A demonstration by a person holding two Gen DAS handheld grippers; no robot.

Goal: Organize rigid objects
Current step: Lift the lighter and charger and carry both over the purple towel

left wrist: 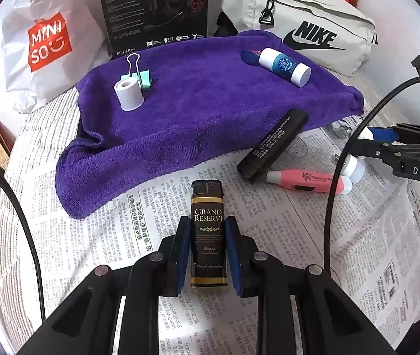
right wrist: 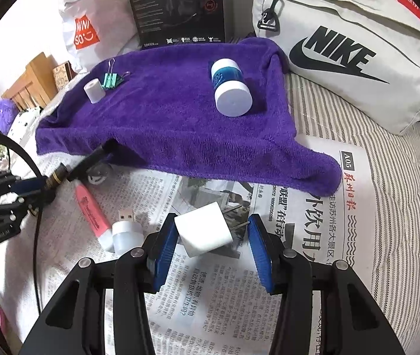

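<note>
black and gold, the grand reserve lighter [left wrist: 209, 233] is sitting gripped between the blue pads of the left gripper [left wrist: 209, 251], whose fingers are closed against its sides, just above the newspaper [left wrist: 97, 236] that is covering the striped bed. over on the right, the right gripper [right wrist: 213, 248] is standing wide open around a white plug adapter [right wrist: 202, 230]; its left pad is touching or nearly touching the block, while the right pad is staying clear of it, so nothing is held there yet. beside the adapter a small usb light [right wrist: 125, 232] and a pink highlighter [right wrist: 91, 213] are lying on the paper, and a black tube [left wrist: 272, 146] is resting half under the edge of the purple towel [left wrist: 198, 109]. on the towel a white tape roll [left wrist: 128, 94], a green binder clip [left wrist: 142, 77] and a blue-and-white bottle [left wrist: 284, 66] are already lying, apparently sorted. judging by that, the job is looking less than half done: lighter, adapter, light, highlighter and tube are all seeming left to place
</note>
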